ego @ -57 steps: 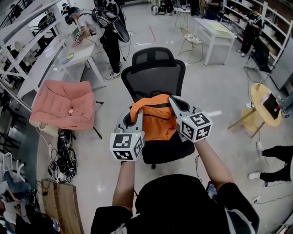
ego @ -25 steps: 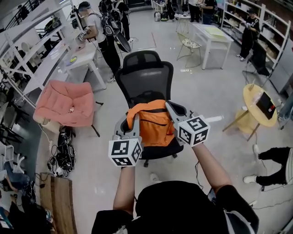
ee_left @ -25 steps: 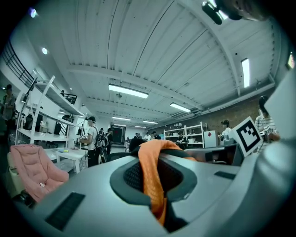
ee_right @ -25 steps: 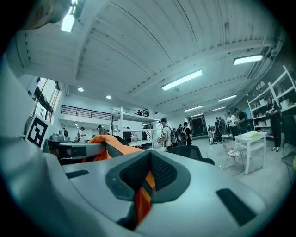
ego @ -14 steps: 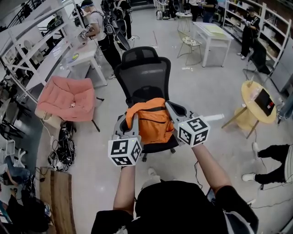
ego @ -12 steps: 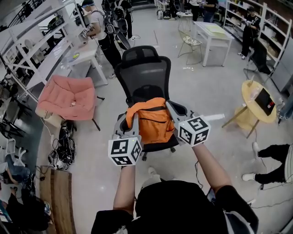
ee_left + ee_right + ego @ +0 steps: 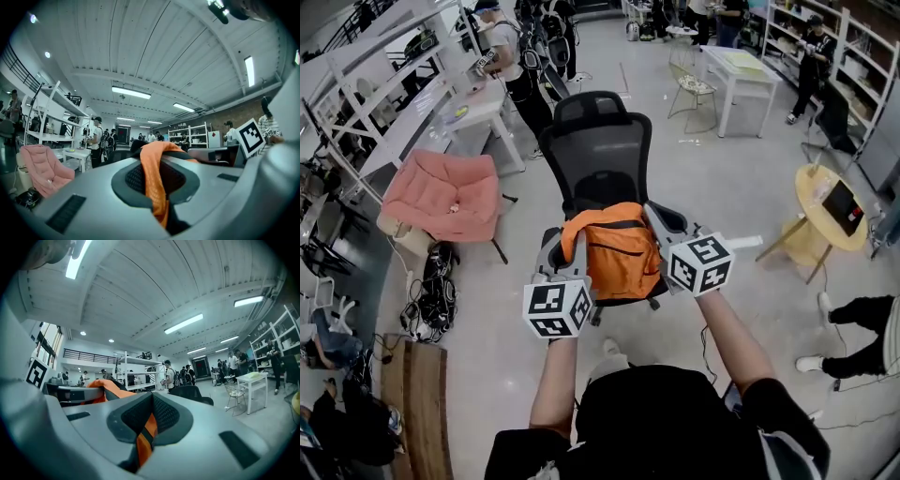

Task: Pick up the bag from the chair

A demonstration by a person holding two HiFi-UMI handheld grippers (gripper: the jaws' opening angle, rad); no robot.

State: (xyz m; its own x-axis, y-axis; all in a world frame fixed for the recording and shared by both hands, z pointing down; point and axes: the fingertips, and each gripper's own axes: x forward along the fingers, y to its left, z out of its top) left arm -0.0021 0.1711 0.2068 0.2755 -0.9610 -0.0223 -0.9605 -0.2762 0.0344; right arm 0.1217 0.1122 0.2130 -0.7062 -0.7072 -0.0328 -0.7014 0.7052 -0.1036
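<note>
An orange bag (image 7: 619,253) hangs between my two grippers in the head view, in front of the black mesh office chair (image 7: 602,155) and over its seat. My left gripper (image 7: 558,246) holds the bag's left side. In the left gripper view that gripper (image 7: 157,187) is shut on an orange strap (image 7: 151,180). At the bag's right side, my right gripper (image 7: 661,220) grips it too. The right gripper view shows this gripper (image 7: 143,439) shut on an orange strap with a black stripe (image 7: 145,434). The bag's lower part covers most of the chair seat.
A pink cushioned chair (image 7: 445,192) stands to the left, with cables (image 7: 431,291) on the floor beside it. White tables (image 7: 478,112) (image 7: 741,70) and people (image 7: 511,47) are behind the chair. A round yellow table (image 7: 839,211) and a person's legs (image 7: 862,314) are at the right.
Both grippers have drawn the bag back toward me, away from the chair's backrest. Both stay shut on the straps as before.
</note>
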